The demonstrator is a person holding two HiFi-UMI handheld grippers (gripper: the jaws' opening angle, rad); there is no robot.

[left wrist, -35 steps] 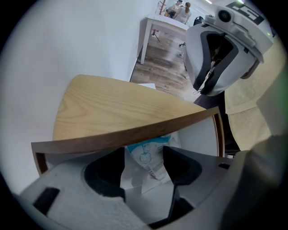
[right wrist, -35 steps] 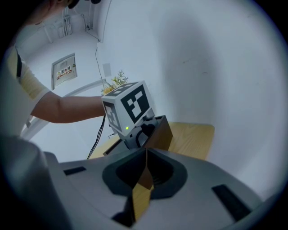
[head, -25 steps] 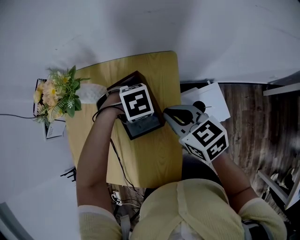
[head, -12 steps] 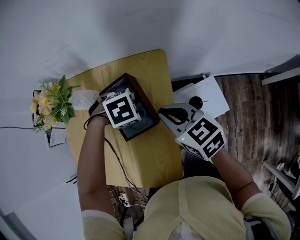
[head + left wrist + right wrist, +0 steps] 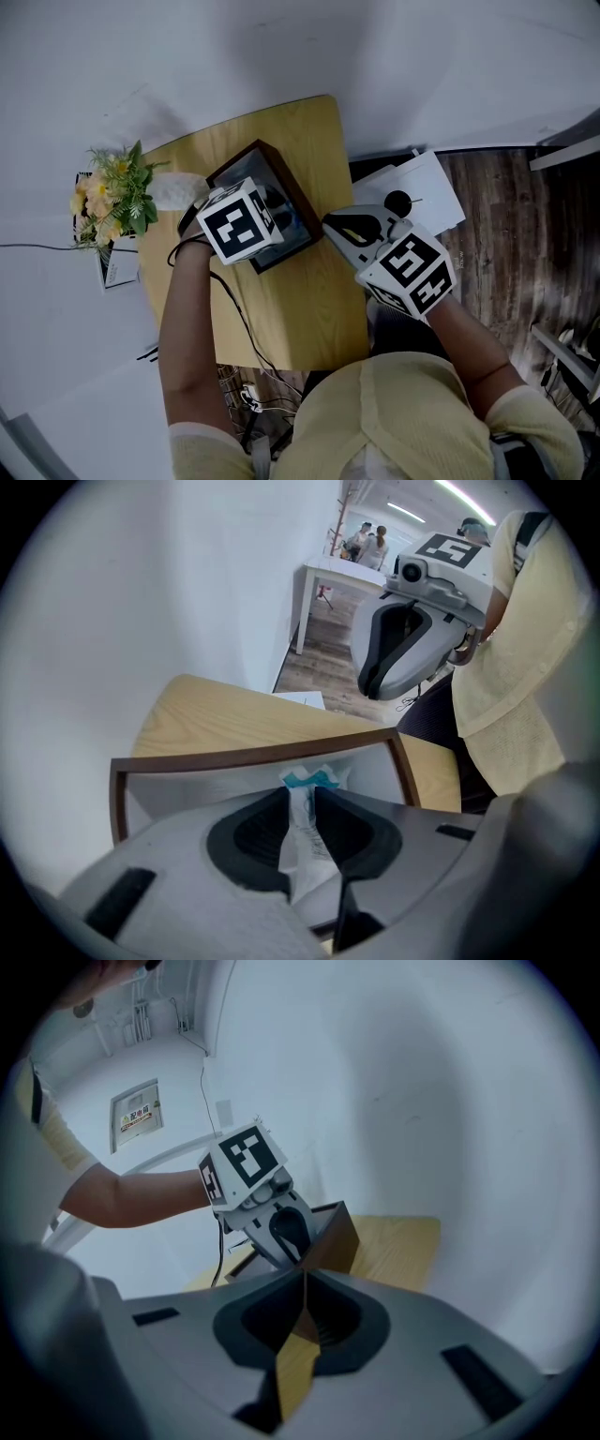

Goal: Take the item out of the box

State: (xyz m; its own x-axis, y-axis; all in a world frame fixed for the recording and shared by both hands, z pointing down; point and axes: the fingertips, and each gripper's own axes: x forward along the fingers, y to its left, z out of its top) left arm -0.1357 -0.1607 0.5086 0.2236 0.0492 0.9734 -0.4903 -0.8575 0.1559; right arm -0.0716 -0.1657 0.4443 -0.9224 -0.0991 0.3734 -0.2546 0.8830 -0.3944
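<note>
A dark brown open box [image 5: 281,187] stands on the small wooden table [image 5: 309,309]. My left gripper [image 5: 262,208] points steeply down into it, with its marker cube over the box's left part. In the left gripper view the jaws have just been closing, and my left gripper [image 5: 302,797] now pinches a white packet with a teal top [image 5: 305,782] just above the box's rim [image 5: 248,757]. My right gripper [image 5: 336,227] lies at the box's right side, jaws shut with nothing between them. In the right gripper view its tip [image 5: 302,1274] is just short of the box's corner [image 5: 330,1237].
A bunch of artificial flowers [image 5: 112,192] sits at the table's left end. White papers [image 5: 417,192] with a black round thing [image 5: 398,200] lie to the right, beyond the table edge. A black cable [image 5: 239,328] runs along my left arm. Wooden floor [image 5: 506,244] lies at the right.
My left gripper's cube has shifted left off the box's middle and come up a little. The right gripper has kept its place beside the box.
</note>
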